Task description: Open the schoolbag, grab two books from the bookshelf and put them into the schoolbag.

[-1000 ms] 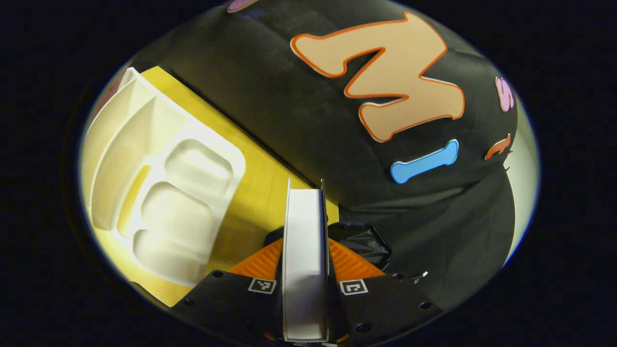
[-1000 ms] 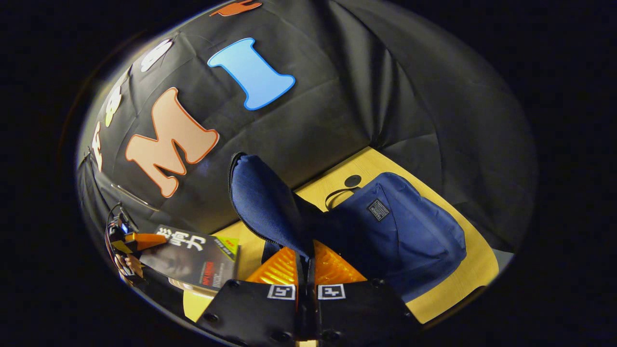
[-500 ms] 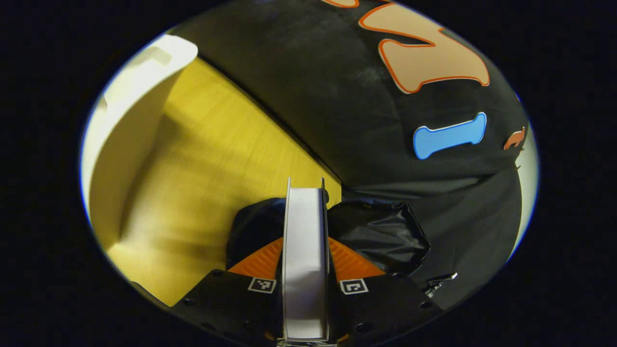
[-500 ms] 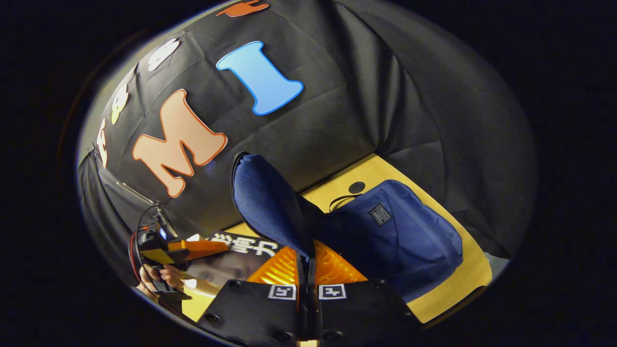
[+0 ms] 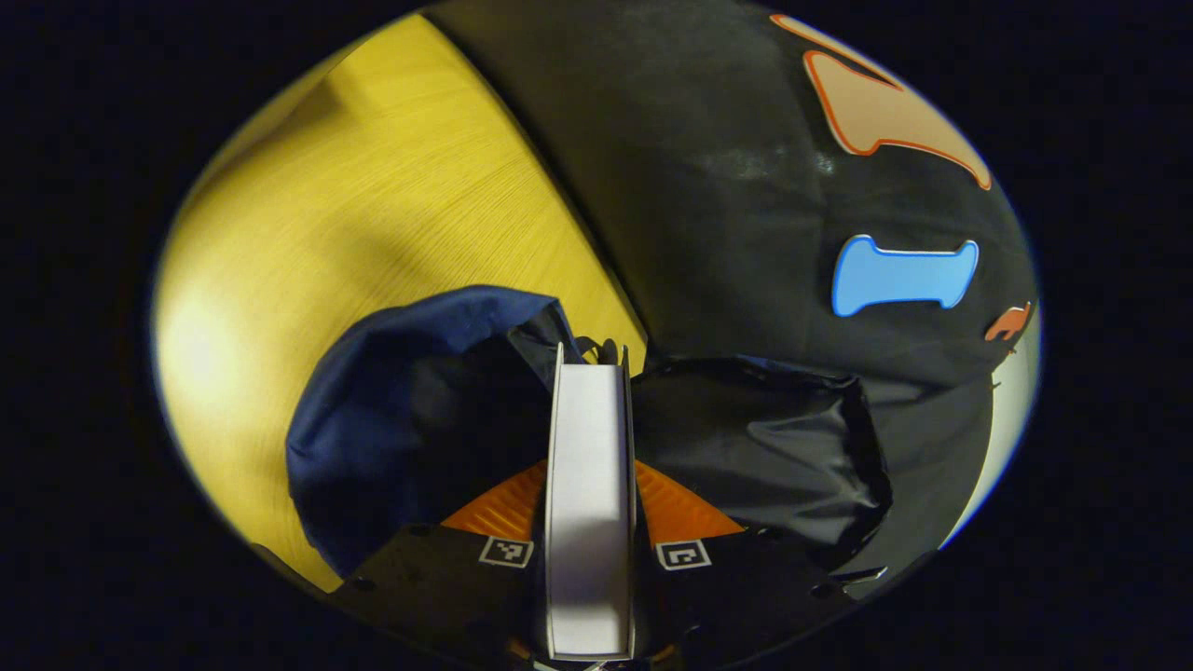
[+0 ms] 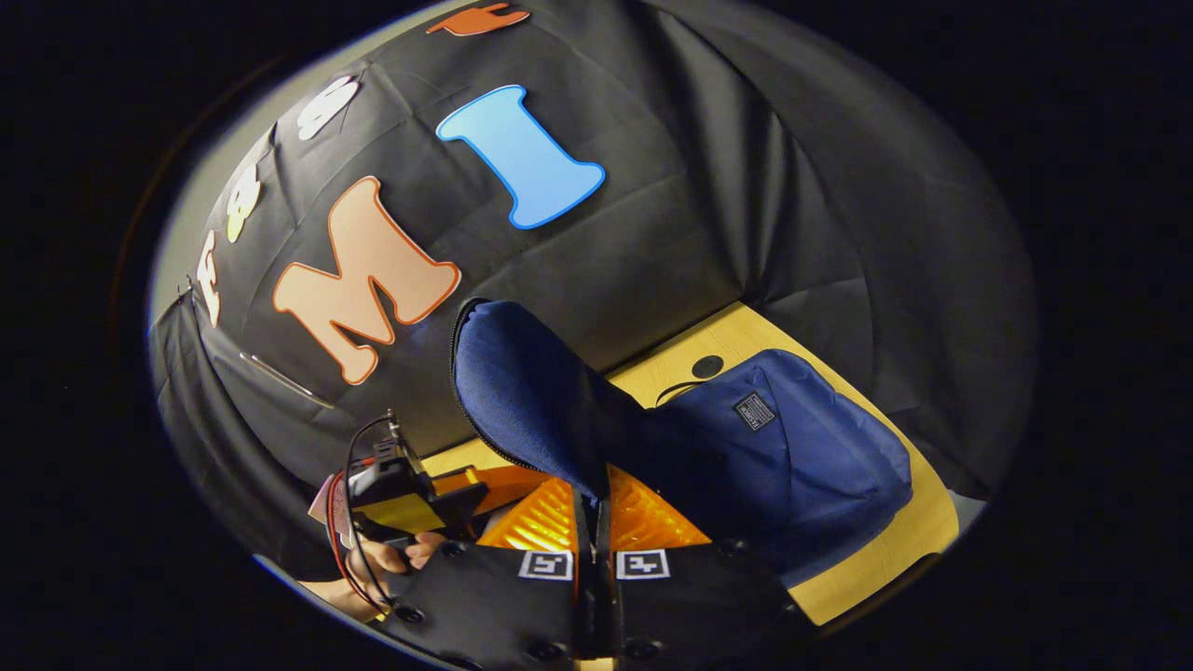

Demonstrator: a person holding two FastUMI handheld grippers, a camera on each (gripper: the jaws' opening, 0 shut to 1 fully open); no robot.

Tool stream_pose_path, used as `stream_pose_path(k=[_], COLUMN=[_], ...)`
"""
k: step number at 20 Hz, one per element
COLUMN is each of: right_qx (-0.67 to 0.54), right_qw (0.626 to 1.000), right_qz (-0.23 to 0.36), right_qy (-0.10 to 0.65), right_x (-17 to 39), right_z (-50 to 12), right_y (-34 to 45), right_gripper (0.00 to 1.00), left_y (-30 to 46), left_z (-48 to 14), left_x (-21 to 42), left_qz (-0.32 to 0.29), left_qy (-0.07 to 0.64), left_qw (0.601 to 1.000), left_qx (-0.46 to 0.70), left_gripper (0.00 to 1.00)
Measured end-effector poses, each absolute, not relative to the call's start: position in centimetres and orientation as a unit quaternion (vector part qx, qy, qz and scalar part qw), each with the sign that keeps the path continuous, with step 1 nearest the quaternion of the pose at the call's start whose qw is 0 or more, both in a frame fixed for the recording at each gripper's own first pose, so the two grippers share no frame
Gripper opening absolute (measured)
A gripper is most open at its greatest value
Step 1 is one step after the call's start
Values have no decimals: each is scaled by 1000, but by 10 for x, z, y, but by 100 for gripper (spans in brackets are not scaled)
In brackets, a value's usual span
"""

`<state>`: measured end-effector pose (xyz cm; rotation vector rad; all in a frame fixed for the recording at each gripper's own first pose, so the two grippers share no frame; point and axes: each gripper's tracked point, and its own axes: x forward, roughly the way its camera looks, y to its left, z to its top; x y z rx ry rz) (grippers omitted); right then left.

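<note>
Book [image 5: 590, 485] stands edge-on, clamped between the left gripper [image 5: 590, 508] fingers in the left gripper view, its far end over the schoolbag [image 5: 410, 419] mouth at 9 o'clock on the bench [image 5: 354, 214]. It could catch the rim.

Right gripper view: the right gripper [image 6: 596, 522] fingers pinch the flap [image 6: 522, 391], bag body at 3 o'clock. A slip would close the opening.

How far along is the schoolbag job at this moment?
Done: the schoolbag is open, the right gripper shut on its flap. In hand: the left gripper grips a book at the opening. Left: releasing it inside; whether another book is packed can't be told.
</note>
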<state>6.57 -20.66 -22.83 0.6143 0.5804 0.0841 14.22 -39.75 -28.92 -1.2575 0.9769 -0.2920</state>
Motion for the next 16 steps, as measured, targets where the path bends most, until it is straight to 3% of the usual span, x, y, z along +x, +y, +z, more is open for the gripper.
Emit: stream_pose_path(k=[8, 10, 11, 13, 14, 16], right_qx=[325, 334, 336, 335, 336, 336], right_qw=[905, 902, 901, 901, 900, 900], right_qz=[31, 27, 27, 27, 27, 27], right_qy=[273, 272, 272, 275, 276, 277], right_x=[68, 68, 68, 67, 66, 68], right_z=[-228, -232, -234, -237, -238, -240], right_y=[-210, -213, -215, -215, -214, -211], right_gripper=[3, 3, 3, 5, 3, 2], left_y=[-421, -419, -419, -419, -414, -405], left_z=[-322, -336, -340, -343, -350, -360], left_x=[148, 143, 142, 144, 140, 133], left_qz=[-97, -78, -78, -81, -76, -86], left_qy=[457, 476, 482, 491, 500, 518], left_qw=[670, 675, 678, 692, 710, 749], left_qx=[-577, -558, -550, -523, -491, -403], left_gripper=[39, 43, 56, 61, 55, 69])
